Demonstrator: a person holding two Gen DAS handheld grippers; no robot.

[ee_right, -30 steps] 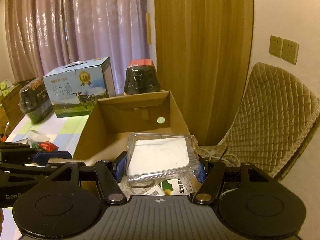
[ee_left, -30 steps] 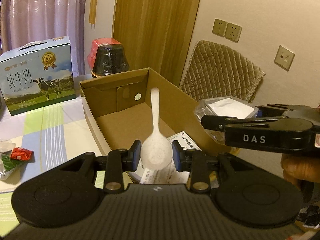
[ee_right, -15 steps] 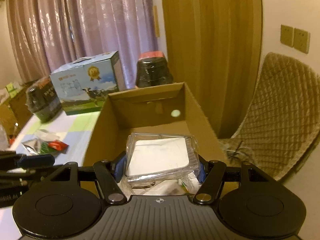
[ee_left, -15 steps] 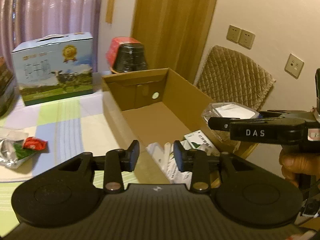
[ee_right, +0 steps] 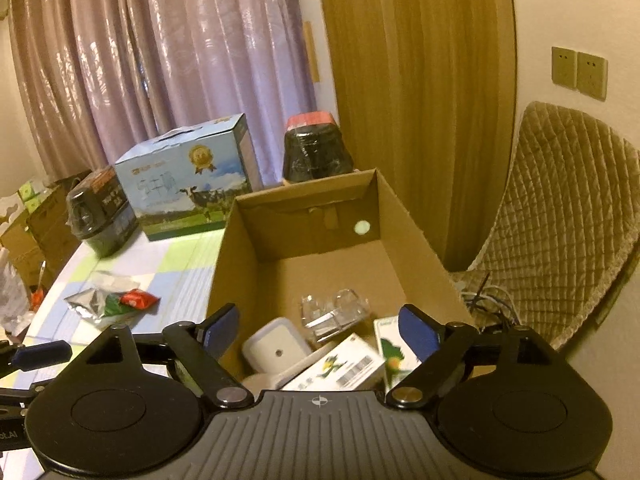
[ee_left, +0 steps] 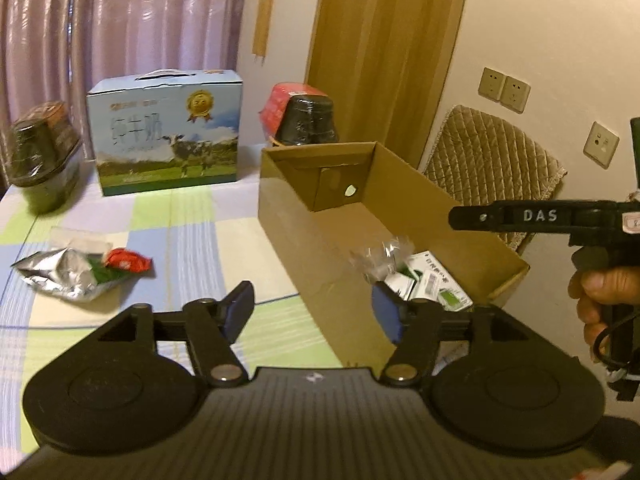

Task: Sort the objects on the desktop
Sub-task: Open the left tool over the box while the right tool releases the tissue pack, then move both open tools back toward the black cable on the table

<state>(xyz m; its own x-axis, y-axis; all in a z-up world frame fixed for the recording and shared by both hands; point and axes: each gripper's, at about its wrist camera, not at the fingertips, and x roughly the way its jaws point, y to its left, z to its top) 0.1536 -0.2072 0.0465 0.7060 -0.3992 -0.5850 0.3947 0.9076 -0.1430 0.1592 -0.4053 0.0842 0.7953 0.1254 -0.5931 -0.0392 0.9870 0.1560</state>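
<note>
Now both our grippers, left (ee_left: 312, 312) and right (ee_right: 320, 326), are opening empty over the box (ee_right: 420, 240), so next we fetch the packets (ee_left: 84, 272).

Home room, curtains (ee_right: 160, 60), checked tablecloth (ee_left: 180, 220), quilted chair (ee_right: 560, 208)

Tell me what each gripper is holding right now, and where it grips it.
Nothing is held. The left gripper and right gripper both have empty jaws that are opening, above the cardboard box.

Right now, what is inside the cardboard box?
In the cardboard box: a clear plastic tray, a white container and green-printed small boxes. The near corner is hidden behind the tongs.
</note>
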